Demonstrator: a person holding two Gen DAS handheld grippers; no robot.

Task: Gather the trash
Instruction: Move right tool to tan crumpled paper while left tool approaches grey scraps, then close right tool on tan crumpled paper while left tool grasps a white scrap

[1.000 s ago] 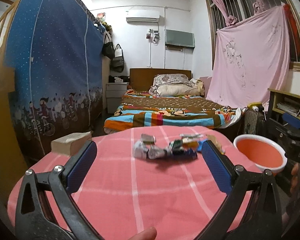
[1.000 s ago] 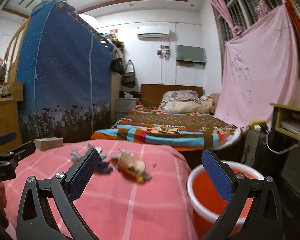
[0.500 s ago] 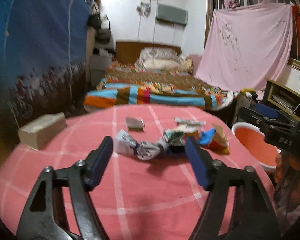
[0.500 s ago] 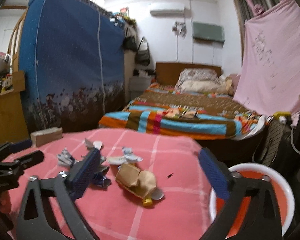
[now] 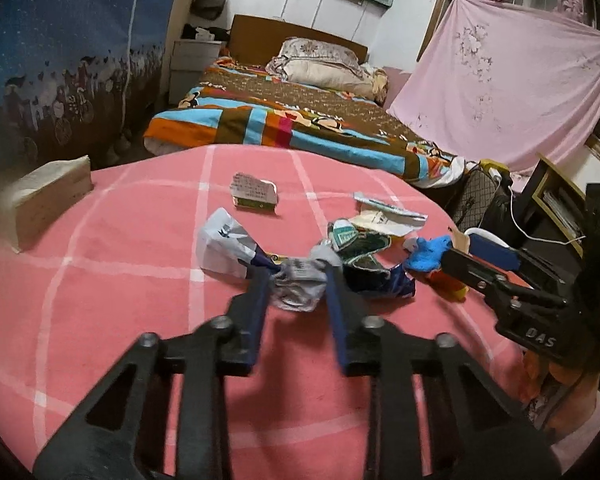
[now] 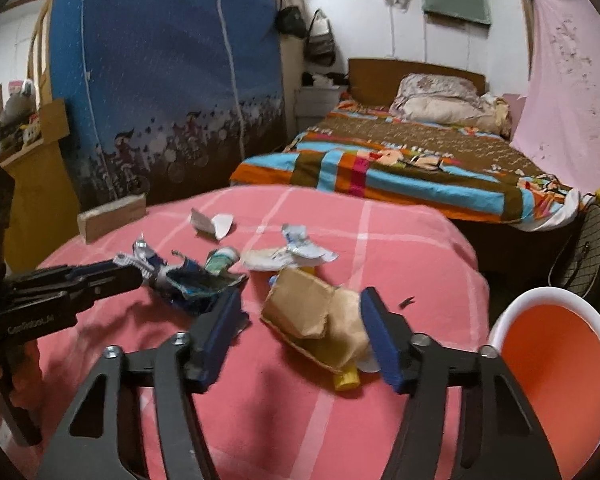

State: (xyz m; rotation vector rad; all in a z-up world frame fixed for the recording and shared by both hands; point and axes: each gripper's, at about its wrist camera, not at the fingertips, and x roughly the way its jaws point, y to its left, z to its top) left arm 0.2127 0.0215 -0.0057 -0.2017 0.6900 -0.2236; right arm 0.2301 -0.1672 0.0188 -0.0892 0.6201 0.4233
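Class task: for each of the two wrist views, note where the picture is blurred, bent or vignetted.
Left wrist view: dark corners, fisheye bulge in the pink tablecloth, left tool slightly smeared. Right wrist view: the bed looks bowed, right tool and brown bag soft with motion.

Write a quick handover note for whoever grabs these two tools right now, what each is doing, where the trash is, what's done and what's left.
Left tool: shut on the crumpled grey wrapper, which lies on the pink tablecloth.
Right tool: jaws closing around the brown paper bag; the pads are not yet pressing on both sides.
Orange basin: beside the table on the right, nothing visible in it.
Done: no piece binned.
Left: lift both pieces into the basin, then the blue-green wrapper, white scraps and the rest.
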